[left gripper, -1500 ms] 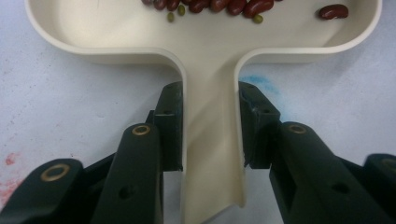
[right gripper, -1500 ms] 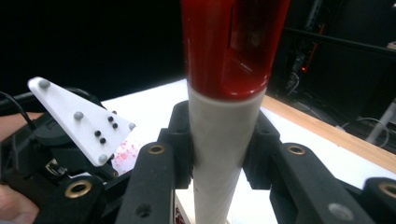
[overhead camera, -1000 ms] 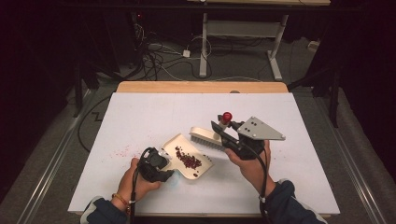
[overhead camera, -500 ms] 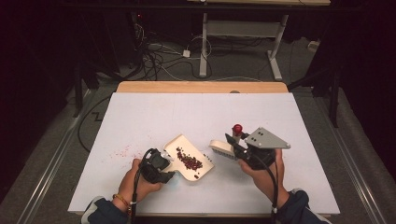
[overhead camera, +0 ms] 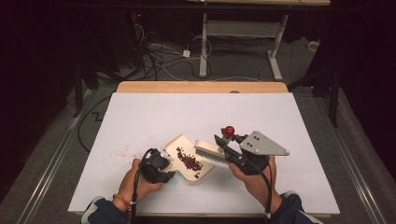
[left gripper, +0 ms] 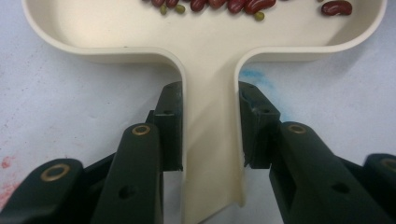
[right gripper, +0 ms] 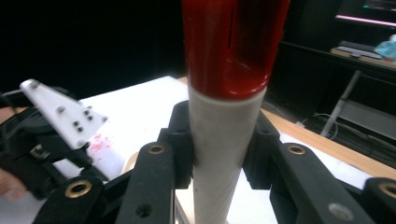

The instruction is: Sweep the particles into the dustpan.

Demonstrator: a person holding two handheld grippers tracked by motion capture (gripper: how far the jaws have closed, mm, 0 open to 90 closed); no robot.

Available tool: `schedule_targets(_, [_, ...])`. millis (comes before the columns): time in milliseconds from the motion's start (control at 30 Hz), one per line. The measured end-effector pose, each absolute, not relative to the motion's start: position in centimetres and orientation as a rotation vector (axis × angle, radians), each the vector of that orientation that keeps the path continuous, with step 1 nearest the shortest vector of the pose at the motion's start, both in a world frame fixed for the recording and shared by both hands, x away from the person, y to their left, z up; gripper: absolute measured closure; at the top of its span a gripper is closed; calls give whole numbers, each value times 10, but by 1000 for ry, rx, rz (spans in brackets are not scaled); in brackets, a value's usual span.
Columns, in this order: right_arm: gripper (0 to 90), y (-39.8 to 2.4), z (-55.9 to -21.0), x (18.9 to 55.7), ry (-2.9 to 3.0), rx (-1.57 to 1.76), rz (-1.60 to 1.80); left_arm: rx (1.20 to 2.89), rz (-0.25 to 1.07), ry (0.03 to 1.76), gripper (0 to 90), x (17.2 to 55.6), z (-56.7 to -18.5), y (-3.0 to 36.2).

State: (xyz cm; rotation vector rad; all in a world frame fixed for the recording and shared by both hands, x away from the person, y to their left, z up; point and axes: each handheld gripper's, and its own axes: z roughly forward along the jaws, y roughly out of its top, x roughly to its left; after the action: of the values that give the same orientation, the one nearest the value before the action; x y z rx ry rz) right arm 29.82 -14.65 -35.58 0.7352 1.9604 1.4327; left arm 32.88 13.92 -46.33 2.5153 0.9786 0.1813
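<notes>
White desk [overhead camera: 140,116] mostly swept; cream dustpan [overhead camera: 184,151] lying near its front middle, handle clamped tight in left gripper [left gripper: 210,126] fingers. Brush [overhead camera: 210,151] gripped firmly by right gripper [right gripper: 219,140] at pan mouth. Red beans [overhead camera: 189,162] mostly collected; few red specks [overhead camera: 122,151] remaining left of pan.

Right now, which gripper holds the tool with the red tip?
The right gripper: it clamps the brush by its red-tipped handle; the left gripper grips the cream dustpan.
</notes>
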Motion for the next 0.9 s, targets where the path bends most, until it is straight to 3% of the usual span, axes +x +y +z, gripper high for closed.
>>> schedule_targets(233, [698,-155,-363,309,1903,743,1323,2513,175,981,640,329,-464,140])
schedule_targets(500, [698,-126,-385,312,1971,697,1282,2511,166,983,641,330,-464,140])
schedule_targets(900, [699,-129,-364,297,1933,659,1396,2508,163,979,640,330,-464,142])
